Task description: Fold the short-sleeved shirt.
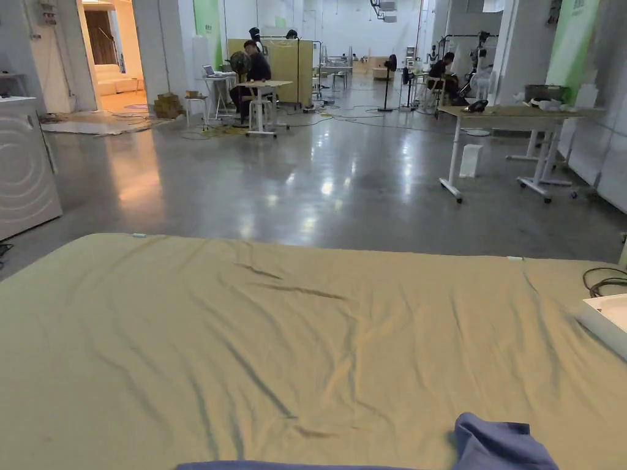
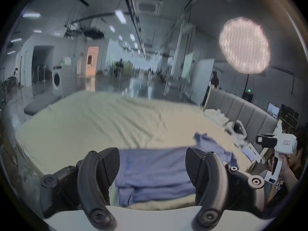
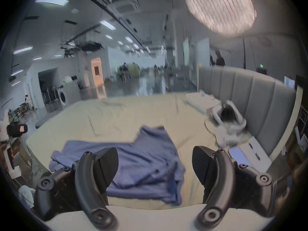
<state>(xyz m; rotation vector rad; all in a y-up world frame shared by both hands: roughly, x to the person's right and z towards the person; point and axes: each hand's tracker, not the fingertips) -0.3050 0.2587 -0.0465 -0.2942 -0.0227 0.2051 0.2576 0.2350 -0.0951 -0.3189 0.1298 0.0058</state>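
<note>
Nearest in each gripper view are that gripper's own two jaws: the left gripper (image 2: 152,165) stands wide open above the near edge of the bed (image 2: 93,126) with nothing between its jaws, and the right gripper (image 3: 155,164) is spread just as wide and holds nothing.

Just beyond them lies the blue short-sleeved shirt (image 3: 141,164), rumpled along the bed's near edge, towards the headboard (image 3: 260,101) end. It looks partly gathered rather than spread flat, so folding is, by my judgement, barely begun.

The risk from here is a grab at a bunched layer: jaws closing on a ridge of cloth could take two layers at once, or pinch the bed sheet beneath, and drag the shirt over the near edge.

The head view looks out across the bed to the hall floor and catches just a raised corner of the shirt (image 1: 499,443) at its bottom rim. The right gripper view gives the shirt's outline, and white clutter (image 3: 230,123) by the headboard. The left gripper view shows the right gripper (image 2: 266,140) held up beside the person.
</note>
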